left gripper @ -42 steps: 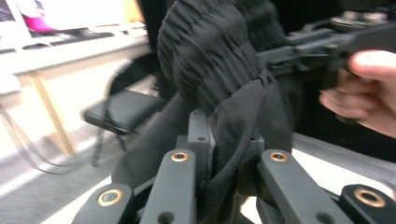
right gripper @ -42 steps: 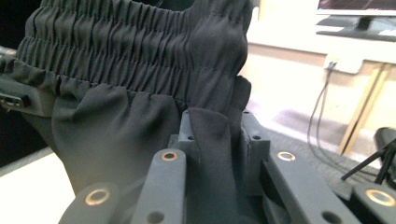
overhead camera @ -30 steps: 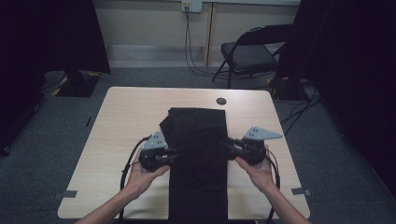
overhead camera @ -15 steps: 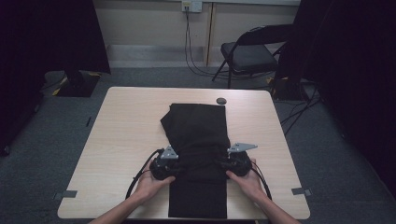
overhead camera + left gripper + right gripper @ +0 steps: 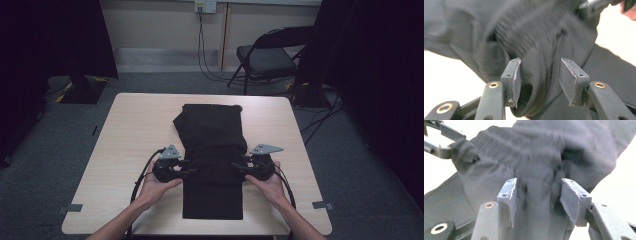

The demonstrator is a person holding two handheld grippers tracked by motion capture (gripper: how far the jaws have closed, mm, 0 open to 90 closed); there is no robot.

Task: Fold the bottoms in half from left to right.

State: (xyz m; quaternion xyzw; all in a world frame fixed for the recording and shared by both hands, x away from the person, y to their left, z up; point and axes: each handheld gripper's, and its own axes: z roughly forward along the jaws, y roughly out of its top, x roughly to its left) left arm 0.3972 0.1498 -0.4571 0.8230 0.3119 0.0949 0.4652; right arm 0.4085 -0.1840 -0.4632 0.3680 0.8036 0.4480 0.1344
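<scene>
Black garment (image 5: 212, 150) lies folded along the table's (image 5: 125, 145) midline, reaching its near edge. My left gripper (image 5: 187, 167) and right gripper (image 5: 239, 167) have just been opening; cloth sits loose between both parted jaws, pads off it.

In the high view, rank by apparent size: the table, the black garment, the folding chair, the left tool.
1. table, clearly the largest.
2. black garment.
3. folding chair, looks smaller than the garment, but it stands farther from the camera, so this rank is unsure.
4. left tool, smallest.
</scene>
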